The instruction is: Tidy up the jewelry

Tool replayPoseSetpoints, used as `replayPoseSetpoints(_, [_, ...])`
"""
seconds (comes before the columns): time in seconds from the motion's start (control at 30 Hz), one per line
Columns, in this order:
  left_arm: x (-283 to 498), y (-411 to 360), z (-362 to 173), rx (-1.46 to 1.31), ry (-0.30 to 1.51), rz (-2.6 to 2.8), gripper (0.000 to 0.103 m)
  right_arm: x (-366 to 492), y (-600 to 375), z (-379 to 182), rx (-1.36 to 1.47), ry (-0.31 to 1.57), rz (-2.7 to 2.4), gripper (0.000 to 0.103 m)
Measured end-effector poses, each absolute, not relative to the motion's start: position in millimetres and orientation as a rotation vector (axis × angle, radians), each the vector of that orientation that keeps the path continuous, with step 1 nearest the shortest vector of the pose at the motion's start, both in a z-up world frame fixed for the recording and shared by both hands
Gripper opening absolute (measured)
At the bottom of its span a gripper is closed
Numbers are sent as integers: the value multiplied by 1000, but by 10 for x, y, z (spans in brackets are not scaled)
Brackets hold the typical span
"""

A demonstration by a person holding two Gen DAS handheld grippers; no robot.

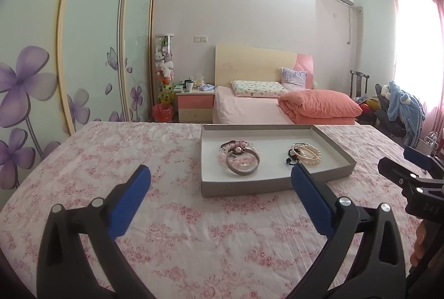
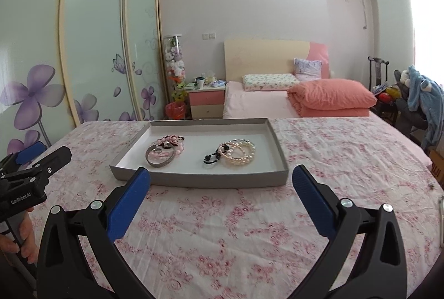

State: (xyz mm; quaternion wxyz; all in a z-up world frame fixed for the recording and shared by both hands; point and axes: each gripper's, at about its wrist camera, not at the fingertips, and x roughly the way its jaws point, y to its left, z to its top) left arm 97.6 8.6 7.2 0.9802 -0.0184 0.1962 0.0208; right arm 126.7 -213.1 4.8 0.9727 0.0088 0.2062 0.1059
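A shallow grey tray [image 1: 249, 188] [image 2: 199, 180] with a white inside sits on the pink floral cloth. In its left part lie a silver bangle [image 1: 242, 163] [image 2: 161, 157] and pink bead bracelets [image 1: 236, 146] [image 2: 172, 142]. In its right part lie pearl bracelets [image 1: 308, 153] [image 2: 238, 153] and a black bead piece [image 1: 291, 157] [image 2: 211, 158]. My left gripper [image 1: 220, 176] is open and empty, just short of the tray's near wall. My right gripper [image 2: 220, 178] is open and empty, at the tray's near wall.
The floral-covered surface [image 1: 180, 229] [image 2: 333, 160] stretches around the tray. A bed with an orange quilt [image 1: 319, 104] stands behind it. A wardrobe with flower doors [image 1: 83, 49] is on the left. A chair with blue clothes [image 2: 421, 96] stands at the right.
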Motion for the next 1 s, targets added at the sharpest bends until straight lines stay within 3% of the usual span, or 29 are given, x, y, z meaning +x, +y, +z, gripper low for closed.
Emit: replayPoseSetpoints(1.0, [888,22,18,-46,391,31,99,1150,-2147,13,27,404,235,101])
